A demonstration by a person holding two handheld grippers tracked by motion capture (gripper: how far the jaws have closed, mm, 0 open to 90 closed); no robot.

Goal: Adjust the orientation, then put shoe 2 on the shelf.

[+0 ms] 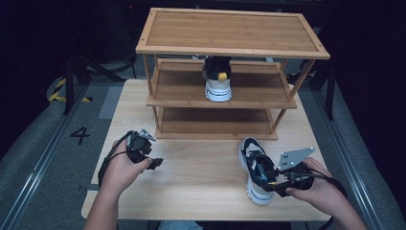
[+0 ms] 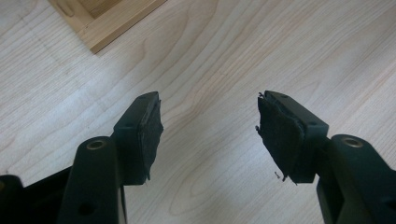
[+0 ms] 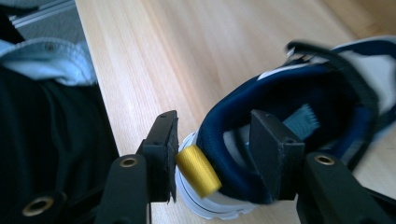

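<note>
The right tongs (image 3: 212, 158) are straddling the heel collar of the sneaker (image 1: 256, 168) sitting on the counter (image 1: 201, 167) – jaws apart, one inside, one at the yellow tab (image 3: 198, 170) – while the left tongs (image 2: 210, 126) are hovering wide apart, holding nothing, leaving the rack (image 1: 230, 48) with its matching shoe (image 1: 218, 79) unobstructed
</note>
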